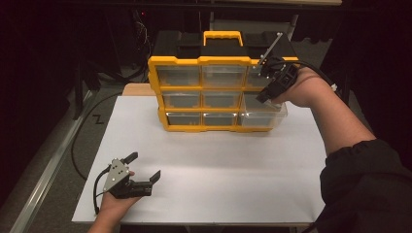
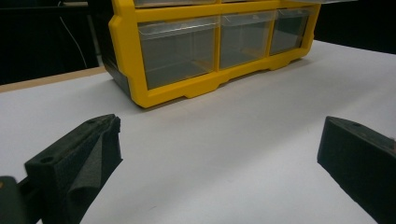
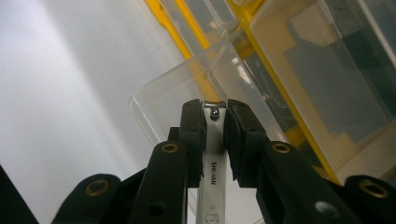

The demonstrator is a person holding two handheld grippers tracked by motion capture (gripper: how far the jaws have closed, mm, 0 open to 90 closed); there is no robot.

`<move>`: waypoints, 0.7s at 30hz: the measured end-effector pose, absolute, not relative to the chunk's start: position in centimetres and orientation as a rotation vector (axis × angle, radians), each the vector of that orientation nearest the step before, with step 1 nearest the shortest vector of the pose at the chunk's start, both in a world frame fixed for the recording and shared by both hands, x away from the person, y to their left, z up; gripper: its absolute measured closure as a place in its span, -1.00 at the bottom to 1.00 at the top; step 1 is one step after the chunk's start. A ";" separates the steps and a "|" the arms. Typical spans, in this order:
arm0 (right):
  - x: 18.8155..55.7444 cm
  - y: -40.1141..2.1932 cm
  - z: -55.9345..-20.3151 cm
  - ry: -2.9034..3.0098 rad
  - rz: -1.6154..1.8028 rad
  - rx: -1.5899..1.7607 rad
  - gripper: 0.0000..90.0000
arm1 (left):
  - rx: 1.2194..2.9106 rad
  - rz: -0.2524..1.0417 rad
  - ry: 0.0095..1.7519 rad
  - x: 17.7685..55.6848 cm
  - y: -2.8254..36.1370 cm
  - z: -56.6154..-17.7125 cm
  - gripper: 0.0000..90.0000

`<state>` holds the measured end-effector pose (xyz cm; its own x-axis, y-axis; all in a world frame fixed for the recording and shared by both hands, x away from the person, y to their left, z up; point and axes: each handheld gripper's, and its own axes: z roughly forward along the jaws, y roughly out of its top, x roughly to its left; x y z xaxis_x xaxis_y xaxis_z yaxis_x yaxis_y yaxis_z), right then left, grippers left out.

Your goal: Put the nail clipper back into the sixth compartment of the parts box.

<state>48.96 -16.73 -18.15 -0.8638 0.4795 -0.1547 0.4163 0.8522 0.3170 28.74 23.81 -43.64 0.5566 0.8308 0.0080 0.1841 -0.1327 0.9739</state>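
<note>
1. Nearest the camera, my left gripper (image 1: 144,168) rests on the white table (image 1: 218,165), well in front of the organizer (image 1: 214,92), its jaws spread wide with nothing between them.
2. My right gripper (image 3: 215,140) is pressed together on a slim white and metal tool (image 3: 212,179). It pinches the tool near its tip.
3. I count two grippers, one organizer and one tool.
4. Nine clear drawers sit in the organizer's yellow frame, three rows of three. One of them, the bottom right drawer (image 1: 265,117), is pulled out toward me.
5. Seen from the right gripper view, the tool's long axis runs along my jaws, its tip with a small rivet pointing at the open drawer (image 3: 187,100) just beyond it.
6. From above, my right gripper (image 1: 266,94) hangs over that drawer at the organizer's right side.
7. Most of the tool is hidden between the jaws and cut off at the bottom edge. Its printed lettering is hard to read, and I cannot tell what kind of tool it is.
</note>
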 end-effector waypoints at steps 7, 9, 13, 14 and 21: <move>49.2 -16.4 -18.2 2.811 0.405 0.658 0.77 | 1.641 0.700 0.871 28.8 23.8 -43.7 -0.99; 49.3 -16.3 -18.3 2.809 0.402 0.652 0.77 | 1.643 0.699 0.870 28.8 23.8 -43.7 -0.99; 49.4 -16.3 -18.5 2.805 0.397 0.645 0.77 | 1.645 0.699 0.869 28.9 23.8 -43.7 -0.99; 49.4 -16.3 -18.5 2.805 0.394 0.649 0.77 | 1.646 0.698 0.869 28.9 23.8 -43.7 -0.99; 49.5 -16.2 -19.0 2.805 0.387 0.642 0.77 | 1.650 0.700 0.864 28.9 23.7 -43.8 -0.99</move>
